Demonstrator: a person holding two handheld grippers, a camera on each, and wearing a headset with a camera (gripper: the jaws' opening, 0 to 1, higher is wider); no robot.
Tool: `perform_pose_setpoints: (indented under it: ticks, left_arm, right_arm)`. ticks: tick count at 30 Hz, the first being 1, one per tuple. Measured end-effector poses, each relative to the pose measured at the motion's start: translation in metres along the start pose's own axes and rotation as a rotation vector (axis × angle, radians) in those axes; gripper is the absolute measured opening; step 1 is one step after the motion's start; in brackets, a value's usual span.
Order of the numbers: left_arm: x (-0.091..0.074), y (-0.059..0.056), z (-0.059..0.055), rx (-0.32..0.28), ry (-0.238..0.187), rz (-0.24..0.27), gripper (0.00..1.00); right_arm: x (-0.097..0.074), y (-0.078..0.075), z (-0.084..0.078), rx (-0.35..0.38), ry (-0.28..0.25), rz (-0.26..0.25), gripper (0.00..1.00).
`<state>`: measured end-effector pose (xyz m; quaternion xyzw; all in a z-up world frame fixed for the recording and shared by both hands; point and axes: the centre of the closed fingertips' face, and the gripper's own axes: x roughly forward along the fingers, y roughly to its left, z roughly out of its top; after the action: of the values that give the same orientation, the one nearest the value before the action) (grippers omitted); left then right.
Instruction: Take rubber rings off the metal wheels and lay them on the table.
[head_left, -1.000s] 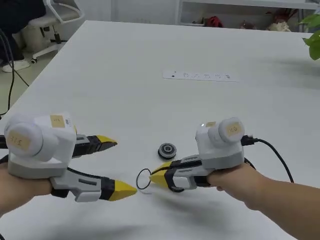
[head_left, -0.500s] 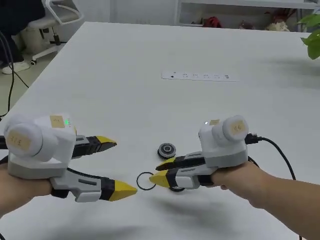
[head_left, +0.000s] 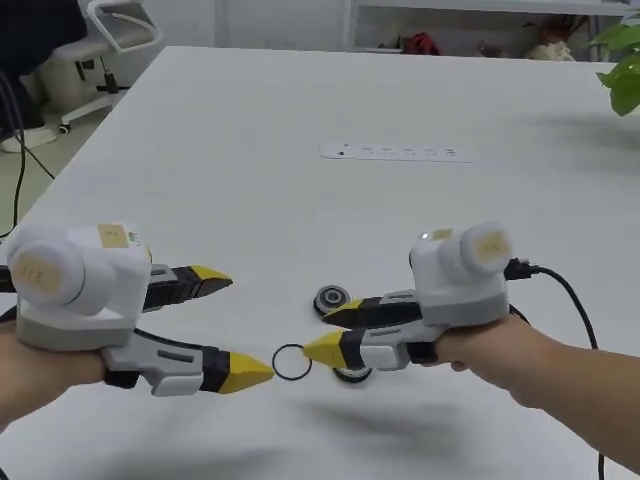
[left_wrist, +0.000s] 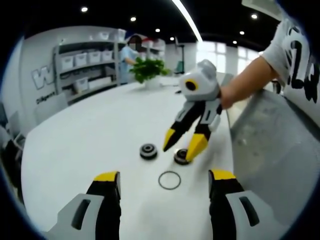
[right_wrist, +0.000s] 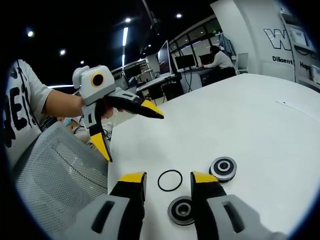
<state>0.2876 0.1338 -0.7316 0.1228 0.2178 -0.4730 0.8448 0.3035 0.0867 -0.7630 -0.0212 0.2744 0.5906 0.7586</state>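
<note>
Starting in the head view: one rubber ring lies on the table between the left gripper, jaws wide apart, and the right gripper, jaws slightly parted, empty. Left gripper view: the far wheel sits at the ring's eleven o'clock, the near wheel at one. Right gripper view: the near wheel lies between the jaws; steady it squarely before peeling any ring.

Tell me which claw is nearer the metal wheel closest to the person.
Right. The right claw sits over that wheel, which shows between its open jaws. The left claw is farther off, with the loose rubber ring lying between it and the wheel.
</note>
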Motion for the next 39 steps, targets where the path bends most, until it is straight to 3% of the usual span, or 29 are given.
perform_pose_setpoints:
  ticks: [14,39]
  left_arm:
    - [0.008,-0.001,0.007,0.014,-0.001,-0.014,0.73]
    - [0.027,-0.005,0.014,0.034,0.015,-0.05,0.73]
  right_arm:
    - [-0.019,-0.015,0.002,-0.018,-0.022,-0.05,0.4]
    - [-0.043,-0.026,-0.011,-0.057,-0.016,-0.077,0.5]
